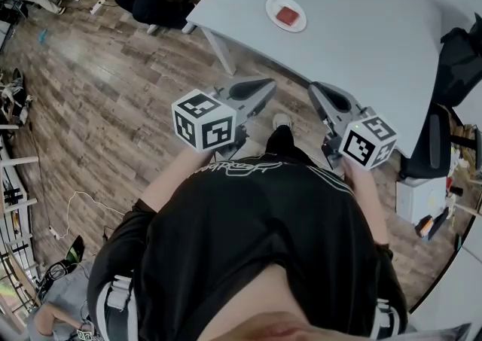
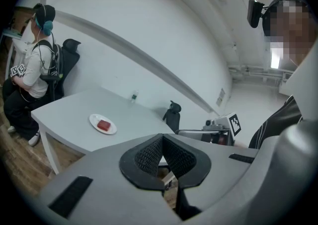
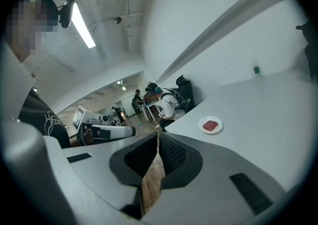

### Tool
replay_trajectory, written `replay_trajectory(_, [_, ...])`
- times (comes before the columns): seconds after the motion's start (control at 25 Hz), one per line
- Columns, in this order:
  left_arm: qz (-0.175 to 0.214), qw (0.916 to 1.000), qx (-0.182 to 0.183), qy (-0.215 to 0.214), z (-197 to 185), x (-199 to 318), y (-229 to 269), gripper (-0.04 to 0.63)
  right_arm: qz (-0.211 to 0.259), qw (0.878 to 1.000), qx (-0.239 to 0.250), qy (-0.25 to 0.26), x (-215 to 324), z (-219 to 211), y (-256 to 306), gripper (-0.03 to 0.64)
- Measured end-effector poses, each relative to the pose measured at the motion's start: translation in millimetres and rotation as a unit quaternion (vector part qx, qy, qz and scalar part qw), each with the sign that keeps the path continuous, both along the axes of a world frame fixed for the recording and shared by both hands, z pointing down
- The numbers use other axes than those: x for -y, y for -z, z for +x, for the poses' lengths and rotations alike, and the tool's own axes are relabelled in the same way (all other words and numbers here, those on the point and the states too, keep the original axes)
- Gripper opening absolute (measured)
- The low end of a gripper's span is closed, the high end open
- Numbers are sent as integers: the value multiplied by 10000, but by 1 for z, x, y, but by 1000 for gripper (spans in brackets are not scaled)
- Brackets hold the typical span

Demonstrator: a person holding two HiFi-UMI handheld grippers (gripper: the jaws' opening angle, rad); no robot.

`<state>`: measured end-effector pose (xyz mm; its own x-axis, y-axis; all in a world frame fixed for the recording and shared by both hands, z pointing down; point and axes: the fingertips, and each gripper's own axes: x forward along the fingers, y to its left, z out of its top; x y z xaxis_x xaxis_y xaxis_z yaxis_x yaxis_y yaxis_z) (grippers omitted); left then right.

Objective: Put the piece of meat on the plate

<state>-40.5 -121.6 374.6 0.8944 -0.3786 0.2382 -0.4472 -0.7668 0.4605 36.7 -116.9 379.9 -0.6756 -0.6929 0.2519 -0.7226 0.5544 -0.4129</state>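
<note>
A red piece of meat [image 1: 287, 16] lies on a small white plate [image 1: 269, 8] on the grey table [image 1: 361, 38], well ahead of both grippers. The left gripper view shows the meat [image 2: 104, 125] on the plate [image 2: 94, 118] far off to the left. In the right gripper view the meat [image 3: 210, 125] and plate [image 3: 201, 127] sit to the right. My left gripper [image 1: 269, 86] and right gripper [image 1: 313, 88] hang side by side over the wooden floor, short of the table's near edge. Both are shut with nothing in them.
A seated person [image 2: 35, 70] with a headset is at the table's far left corner. A black chair [image 1: 440, 144] stands by the table's right side. A small bottle [image 3: 255, 68] stands on the far part of the table. A white table leg [image 1: 218, 50] slants down near the left gripper.
</note>
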Motion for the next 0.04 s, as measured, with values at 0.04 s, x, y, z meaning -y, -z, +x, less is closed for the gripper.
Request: replay_trajectory(0.04, [-9,10000,20,-6,0,2,-2,8,-17,10000,0,-2,2,-1,-2,17])
